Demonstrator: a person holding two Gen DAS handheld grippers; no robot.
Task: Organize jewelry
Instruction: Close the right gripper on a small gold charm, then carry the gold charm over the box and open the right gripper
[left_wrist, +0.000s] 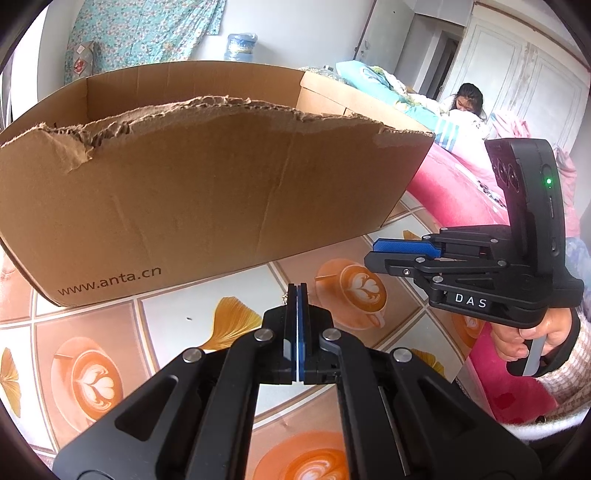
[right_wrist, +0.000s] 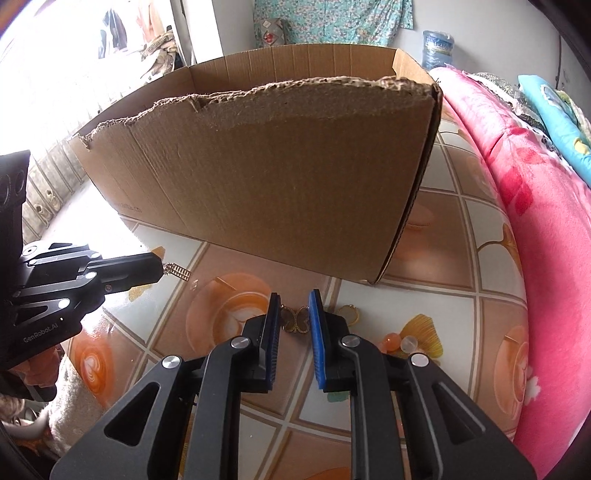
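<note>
left gripper (right_wrist: 162, 268) clamped on gold pendant (right_wrist: 178, 272), not yet boxed | right gripper (right_wrist: 294, 306) open astride butterfly piece (right_wrist: 295, 320) | ring (right_wrist: 349, 313), beads (right_wrist: 400, 343) outside right jaw, waiting | box (right_wrist: 280, 177) ahead

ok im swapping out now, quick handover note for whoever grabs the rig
Left hand-held gripper: shut on a small gold chain piece, held above the table, short of the cardboard box.
Right hand-held gripper: open, lined up on the butterfly piece lying on the table.
Also on the table: gold ring, orange and clear beads.
Nothing visibly boxed yet; the box's inside is hidden.
</note>
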